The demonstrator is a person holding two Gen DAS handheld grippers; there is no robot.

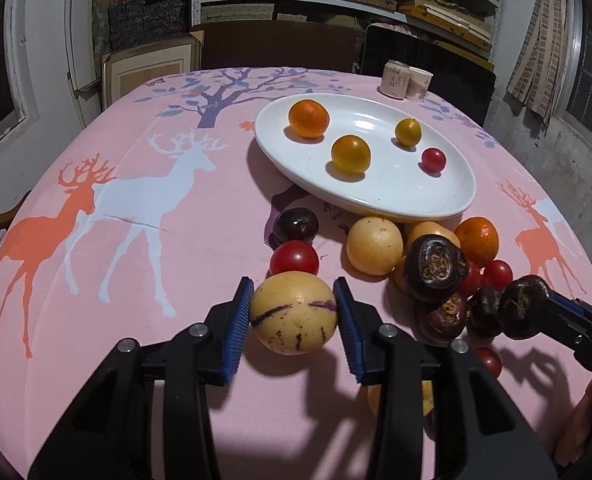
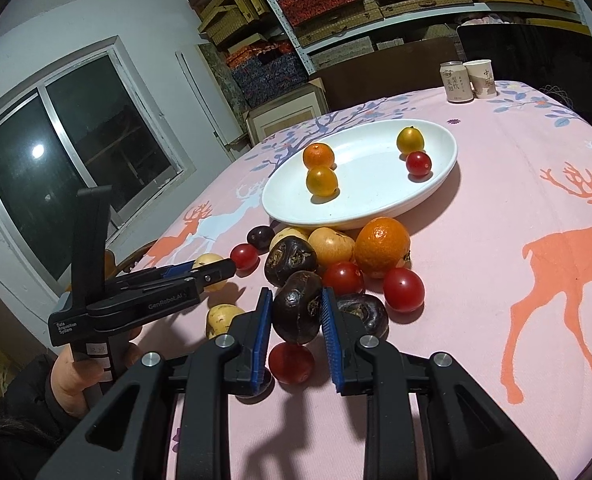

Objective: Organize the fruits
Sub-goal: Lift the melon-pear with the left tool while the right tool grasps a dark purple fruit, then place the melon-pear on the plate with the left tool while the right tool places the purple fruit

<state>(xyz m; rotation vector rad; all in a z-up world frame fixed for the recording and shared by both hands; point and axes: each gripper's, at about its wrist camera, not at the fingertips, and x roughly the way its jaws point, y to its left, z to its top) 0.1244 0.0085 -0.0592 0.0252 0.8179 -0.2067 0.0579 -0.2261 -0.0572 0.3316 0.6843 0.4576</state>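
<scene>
Left gripper (image 1: 294, 312) clamps round yellow purple-streaked melon (image 1: 294, 314) | right gripper (image 2: 298, 312) pinches dark wrinkled brown fruit (image 2: 298, 306) | both apparently bound for white oval ceramic plate (image 1: 436, 208)

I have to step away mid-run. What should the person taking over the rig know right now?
Left gripper: shut on the yellow striped melon, low over the tablecloth.
Right gripper: shut on a dark water chestnut, by the pile.
Done: white plate holds four fruits: an orange, two yellow-orange fruits, one red tomato.
Left: both held fruits, plus the loose pile in front of the plate: chestnuts, tomatoes, yellow fruits, a big orange.
</scene>
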